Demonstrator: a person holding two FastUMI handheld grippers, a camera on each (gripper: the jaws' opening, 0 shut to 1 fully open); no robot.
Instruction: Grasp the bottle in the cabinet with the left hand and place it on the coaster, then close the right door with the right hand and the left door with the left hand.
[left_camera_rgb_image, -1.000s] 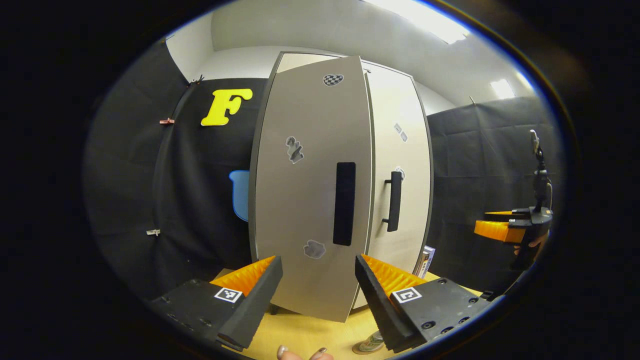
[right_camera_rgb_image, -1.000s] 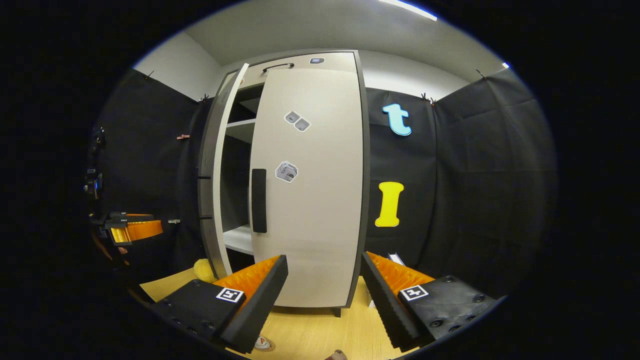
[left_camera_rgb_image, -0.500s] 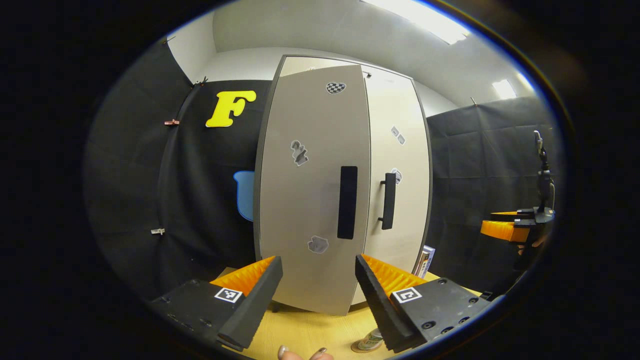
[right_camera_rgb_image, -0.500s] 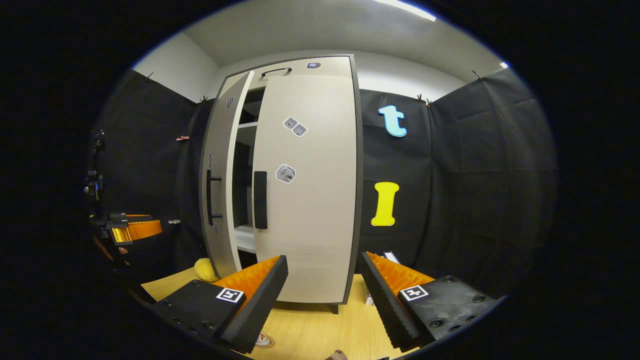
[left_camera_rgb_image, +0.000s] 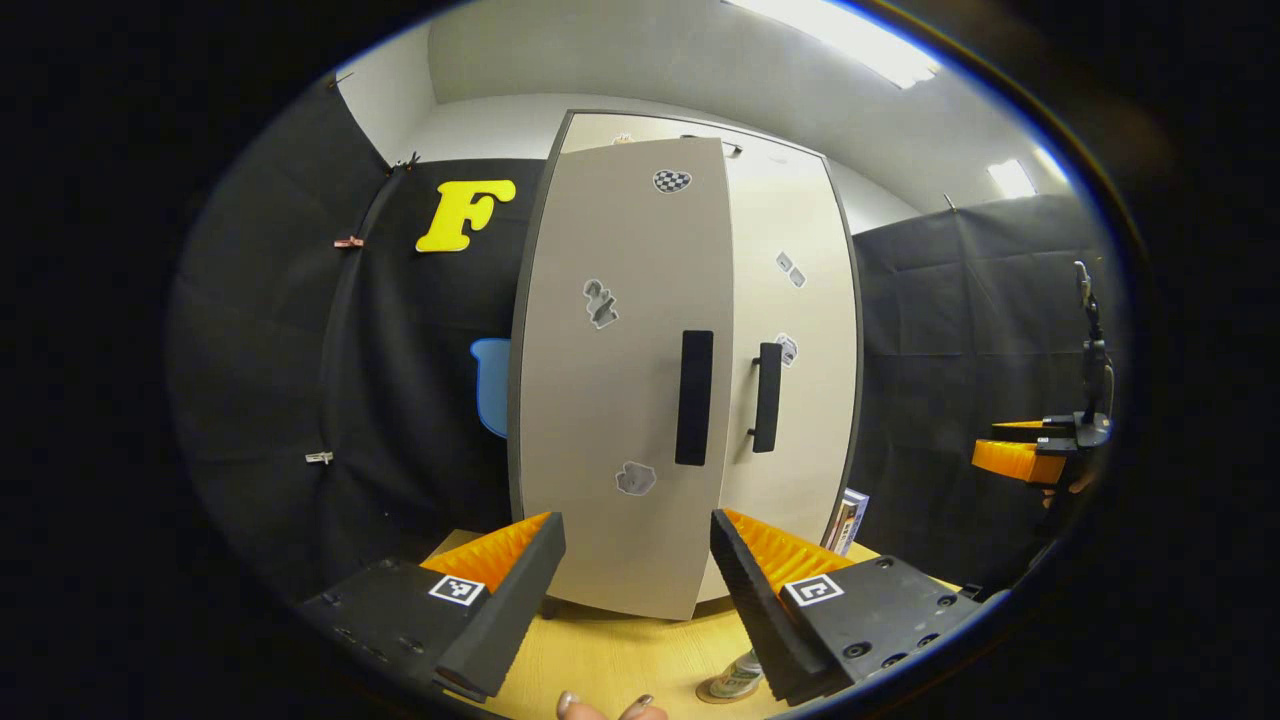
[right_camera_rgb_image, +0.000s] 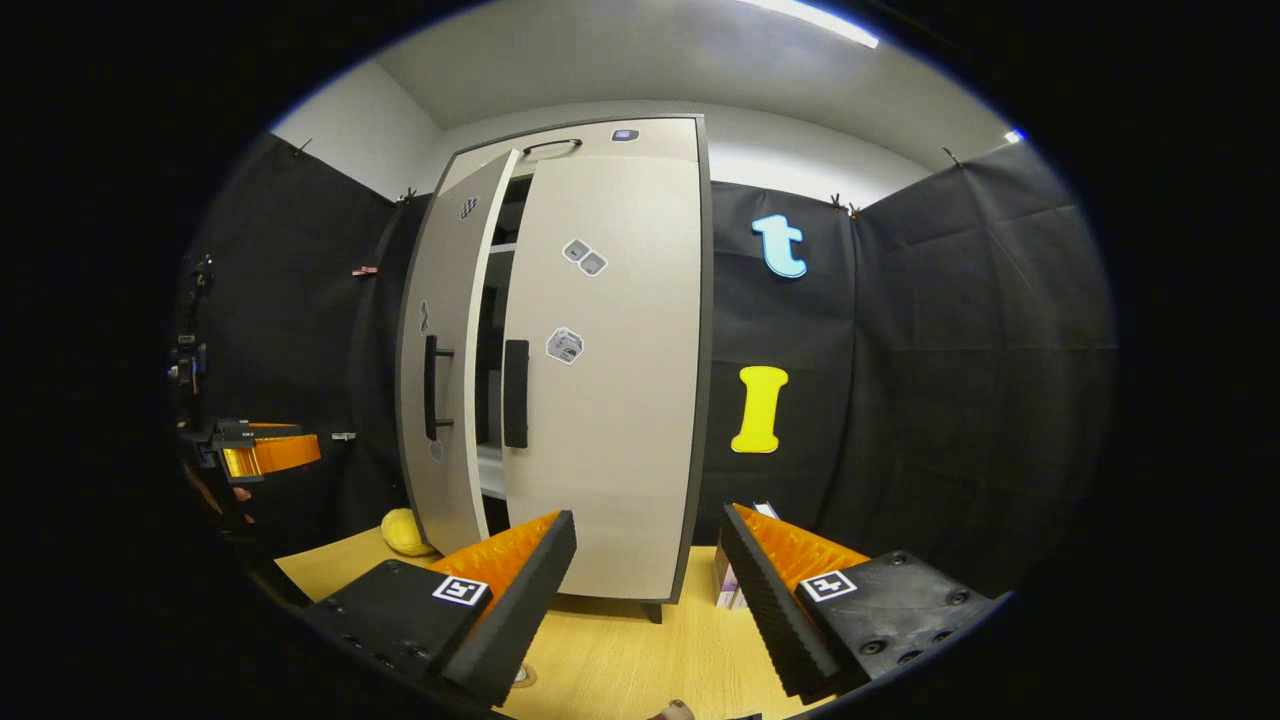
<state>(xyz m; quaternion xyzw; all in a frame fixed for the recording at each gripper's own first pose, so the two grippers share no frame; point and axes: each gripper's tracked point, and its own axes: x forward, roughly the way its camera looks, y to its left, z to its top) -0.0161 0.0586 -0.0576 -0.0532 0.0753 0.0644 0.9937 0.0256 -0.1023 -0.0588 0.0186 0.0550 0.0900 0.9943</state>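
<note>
The left door (right_camera_rgb_image: 445, 370) has swung nearer shut, a narrow gap left. It stands just ahead of the left tool (left_camera_rgb_image: 637, 565), nearer than the right tool (right_camera_rgb_image: 648, 560); both gape empty. The bottle (left_camera_rgb_image: 737, 680) stands on the coaster (left_camera_rgb_image: 722, 692) on the desk (left_camera_rgb_image: 610, 655).

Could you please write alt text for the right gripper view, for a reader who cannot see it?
A tall pale cabinet stands on a wooden table, its right door shut and its left door slightly ajar. The right gripper hangs before it, jaws open and empty.
</note>
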